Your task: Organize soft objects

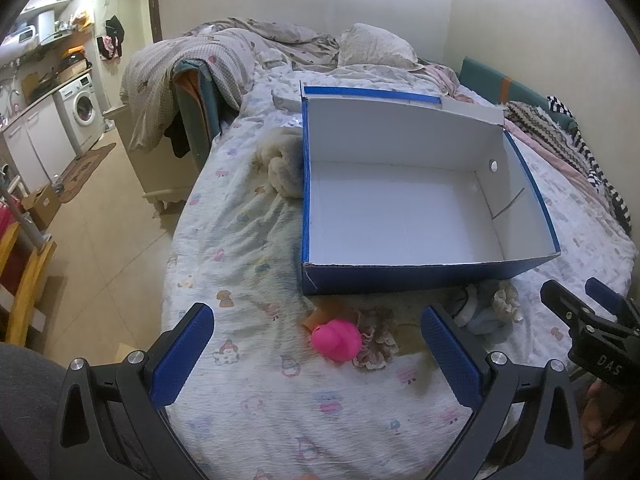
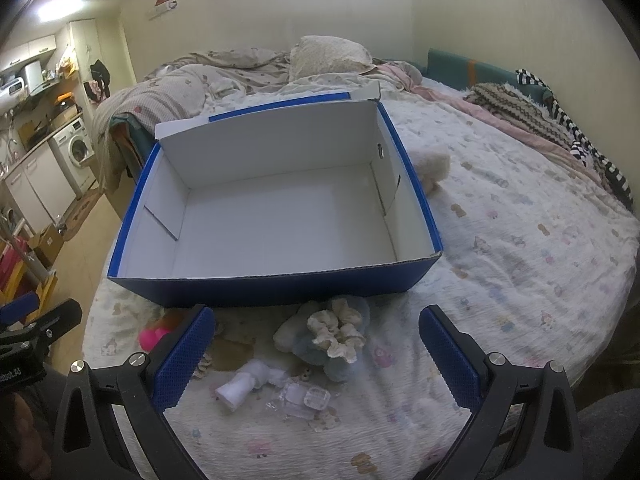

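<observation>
Nearest the cameras, two tools with blue-padded fingers hover above the foot of a bed point(image 1: 248, 248) covered in a pale cartoon-print sheet. The left tool point(image 1: 318, 350) has its fingers spread wide and grips nothing; between them on the sheet lies a bright pink soft toy point(image 1: 336, 338), with a frilly beige scrunchie point(image 1: 376, 346) touching its right side. The right tool point(image 2: 316, 354) is likewise wide open and holds nothing; between its fingers lie a cream scrunchie point(image 2: 338, 334) resting on a pale blue plush point(image 2: 320, 350), and, closer to the camera, a small white bottle point(image 2: 240, 386) and a clear plastic piece point(image 2: 300, 400). Just beyond these things sits an open blue box point(image 2: 276, 284) with a white inside and nothing in it. A fluffy cream bundle point(image 1: 282, 168) touches the box's far side. Rumpled bedding point(image 1: 224, 60) is heaped at the head of the bed.
</observation>
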